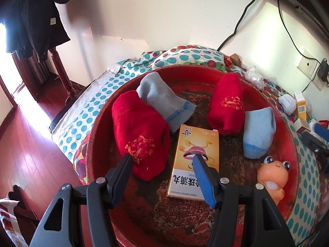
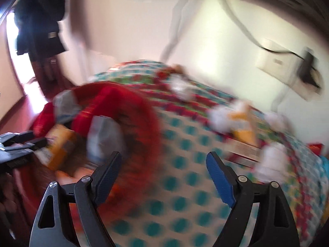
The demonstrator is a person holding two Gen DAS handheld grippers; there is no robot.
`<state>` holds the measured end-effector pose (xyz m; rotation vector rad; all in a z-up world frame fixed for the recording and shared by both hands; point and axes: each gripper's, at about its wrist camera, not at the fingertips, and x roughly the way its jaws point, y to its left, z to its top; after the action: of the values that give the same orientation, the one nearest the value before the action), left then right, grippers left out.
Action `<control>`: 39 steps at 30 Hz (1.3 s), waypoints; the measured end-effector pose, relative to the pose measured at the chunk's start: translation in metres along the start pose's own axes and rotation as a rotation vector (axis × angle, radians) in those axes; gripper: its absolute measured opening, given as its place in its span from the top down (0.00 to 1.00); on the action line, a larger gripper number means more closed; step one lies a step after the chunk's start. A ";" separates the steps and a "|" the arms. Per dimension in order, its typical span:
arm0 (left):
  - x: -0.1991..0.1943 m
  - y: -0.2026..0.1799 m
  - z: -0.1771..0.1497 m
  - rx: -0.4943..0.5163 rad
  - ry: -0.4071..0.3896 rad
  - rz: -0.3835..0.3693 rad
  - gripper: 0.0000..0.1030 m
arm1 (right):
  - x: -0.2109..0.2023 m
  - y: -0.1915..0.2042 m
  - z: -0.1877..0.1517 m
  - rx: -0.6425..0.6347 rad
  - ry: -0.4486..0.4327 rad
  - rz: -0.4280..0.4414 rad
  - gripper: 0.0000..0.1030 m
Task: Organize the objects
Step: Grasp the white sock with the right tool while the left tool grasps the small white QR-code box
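Left gripper (image 1: 162,156) hangs over the red basin (image 1: 287,144), fingers wide apart, nothing between the pads. Just beyond its tips, basin centre: orange medicine box (image 1: 195,144) lying flat, long axis running 6 to 12 o'clock, printed-text end nearest the camera.

At 9 o'clock of the box, touching it or nearly so, a red sock (image 1: 139,131), long axis 11 to 5, embroidered end near. Grey sock (image 1: 162,100) at 11 o'clock, blue cuff pointing to 4. Second red sock (image 1: 226,103) at 1 o'clock, roughly upright in frame. Light blue sock (image 1: 257,133) at 3 o'clock, cuff toward 6. Orange frog toy (image 1: 271,175) at 4 o'clock, against the basin wall.

Right gripper (image 2: 164,160), heavy motion blur: fingers wide apart and empty, over the polka-dot bedspread (image 2: 185,185) just right of the basin rim.

Farther: small boxes and white bundles on the bedspread, pillow at 12, cream wall with cables and a socket, dark coat at 10, red wood floor.
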<state>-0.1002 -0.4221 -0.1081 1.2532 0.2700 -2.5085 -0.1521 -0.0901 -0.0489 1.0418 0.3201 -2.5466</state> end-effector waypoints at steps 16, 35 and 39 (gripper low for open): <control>-0.010 -0.033 -0.006 0.166 -0.051 0.038 0.40 | 0.097 -0.129 0.007 0.342 0.026 -0.166 0.23; -0.026 -0.218 0.029 0.536 -0.006 -0.278 0.36 | 0.146 0.077 0.045 0.325 0.048 -0.036 0.65; -0.005 -0.275 0.028 0.686 0.058 -0.368 0.35 | 0.128 0.083 0.020 0.335 0.055 -0.059 0.65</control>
<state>-0.2187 -0.1743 -0.0806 1.6390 -0.4308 -3.0148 -0.2142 -0.2042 -0.1321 1.2374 -0.0672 -2.6879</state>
